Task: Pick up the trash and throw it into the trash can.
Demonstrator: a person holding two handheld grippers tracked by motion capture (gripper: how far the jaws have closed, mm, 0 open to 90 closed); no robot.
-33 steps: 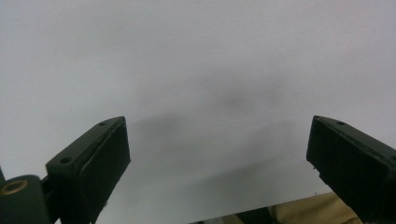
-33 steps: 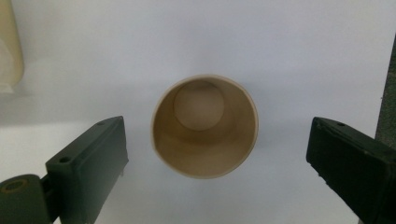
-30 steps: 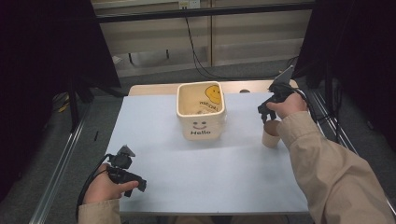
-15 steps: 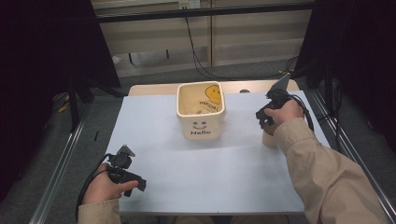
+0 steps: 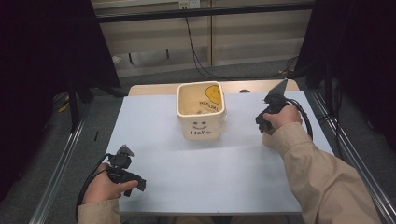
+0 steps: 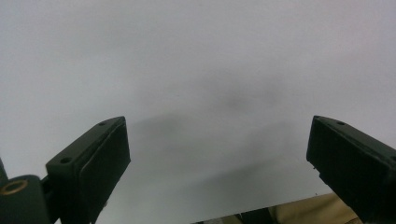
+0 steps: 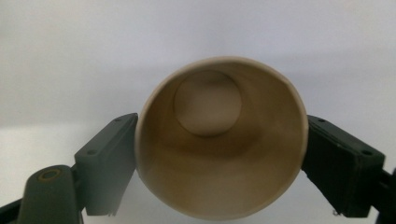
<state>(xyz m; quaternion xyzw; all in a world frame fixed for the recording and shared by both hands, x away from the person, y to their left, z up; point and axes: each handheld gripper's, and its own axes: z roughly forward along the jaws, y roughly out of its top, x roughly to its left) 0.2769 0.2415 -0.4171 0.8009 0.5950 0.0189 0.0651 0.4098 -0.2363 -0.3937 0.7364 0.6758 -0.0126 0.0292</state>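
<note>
Big picture first: the pale blue-grey desk [image 5: 210, 182] runs wide and mostly bare, and toward its far middle stands the cream square-sided container with a yellow smiley and the word "Hello" on its front [image 5: 201, 112], open at the top, something pale and crumpled inside that I can't make out. Over on the person's right, the right gripper [image 5: 265, 122] sits just to the right of that container, apart from it, hand wrapped around the handle. Its own view settles things: the two black fingers [image 7: 107, 163] press either side of a tan paper cup with a round rim [image 7: 219, 140], mouth facing the camera and base visible deep inside, so the cup's long axis runs straight away along the fingers, clamped across its width. In the high view a sliver of the cup peeks out below the hand [image 5: 267, 141]; whether it touches the desk I can't tell. Down at the near left corner, the left gripper [image 5: 134, 183] lies low on the desk, well away from everything, its fingers [image 6: 93, 163] spread wide around nothing but bare surface. So the right hand is the one near the container, which lies to its left, likely the cup's destination.
</note>
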